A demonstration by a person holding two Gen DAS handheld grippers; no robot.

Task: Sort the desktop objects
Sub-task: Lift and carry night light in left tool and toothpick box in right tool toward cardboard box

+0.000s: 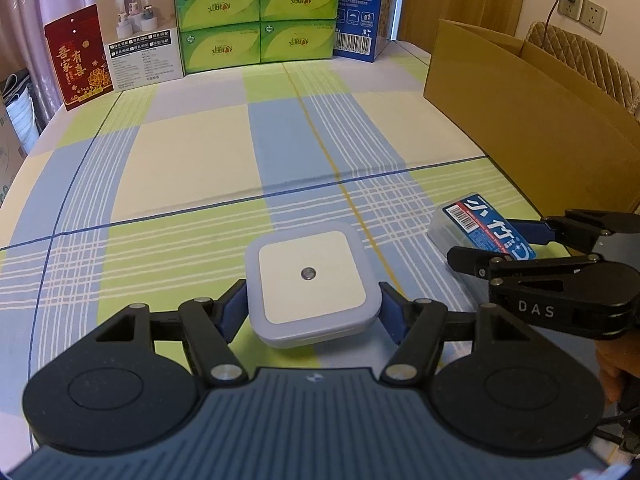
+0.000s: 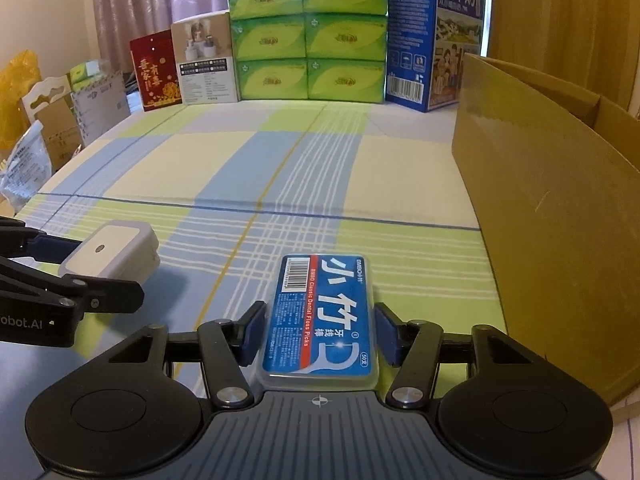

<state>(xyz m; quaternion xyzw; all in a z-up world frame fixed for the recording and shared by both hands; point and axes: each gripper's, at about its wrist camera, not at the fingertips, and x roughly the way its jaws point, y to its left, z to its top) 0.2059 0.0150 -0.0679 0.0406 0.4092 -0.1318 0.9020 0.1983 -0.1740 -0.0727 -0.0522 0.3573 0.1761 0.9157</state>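
A: Why is the left tool sitting so low over the checked cloth?

B: It has the pale square night light between its blue pads. The left pad touches the light's side. The right pad looks to be at its corner, though I can't be sure it presses. From the right wrist view the light seems lifted slightly off the desk, with a shadow under it, so I judge it pinched and carried.

A: And the right tool?

B: Same idea. It grips the blue floss pick box by its long sides, pads pressed against the clear plastic case. The long axis runs along the fingers, which makes the narrow width the easy thing to clamp.

A: Where do both things go?

B: Probably into the open cardboard box on the right side of the desk. It stands near the right tool and farther from the left one.

A: The stacked green tissue packs and the blue milk carton?

B: They line the far edge, well apart from both tools, and look like backdrop.

A: Any risk?

B: The night light has rounded edges and could slip.
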